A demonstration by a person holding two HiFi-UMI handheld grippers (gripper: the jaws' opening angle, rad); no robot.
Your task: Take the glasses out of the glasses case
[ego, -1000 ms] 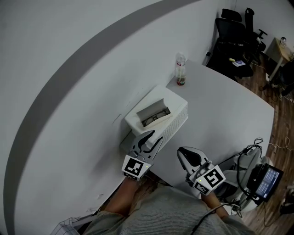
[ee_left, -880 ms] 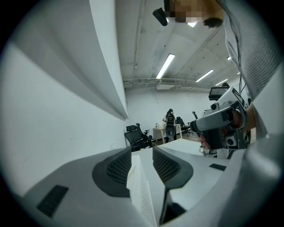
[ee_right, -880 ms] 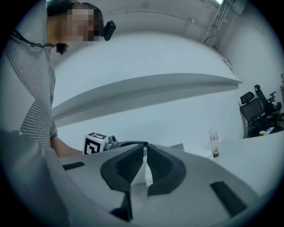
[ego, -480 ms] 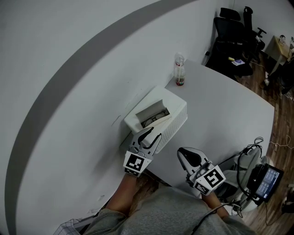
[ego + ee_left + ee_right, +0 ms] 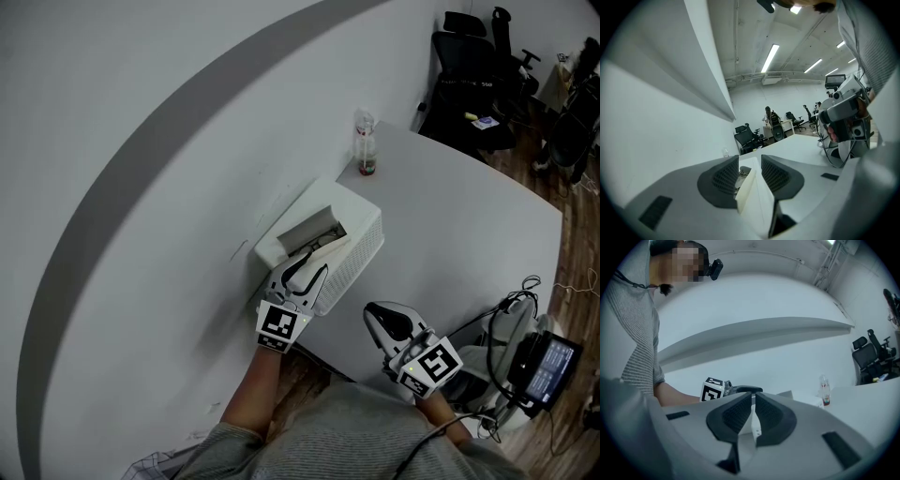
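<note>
A white box-shaped glasses case point(image 5: 354, 236) lies on the grey table point(image 5: 450, 225) with its top open. Dark-framed glasses point(image 5: 317, 247) lie inside it. My left gripper point(image 5: 305, 270) is open at the case's near end, its fingers on either side of the case's white edge point(image 5: 752, 190). In the left gripper view the glasses point(image 5: 740, 175) show just beyond the fingers. My right gripper point(image 5: 379, 315) is shut and holds nothing; it hangs over the table's near edge, right of the case and apart from it. In the right gripper view the case point(image 5: 788, 393) lies ahead.
A small clear bottle with a red base point(image 5: 365, 143) stands at the table's far side, against the curved white wall. Black office chairs point(image 5: 473, 84) stand beyond the table. Cables point(image 5: 506, 314) and a device with a lit screen point(image 5: 542, 364) sit at the right, off the table.
My left gripper has moved forward, from short of the case to its near end, and now straddles the case's edge. The right gripper has hardly moved.
</note>
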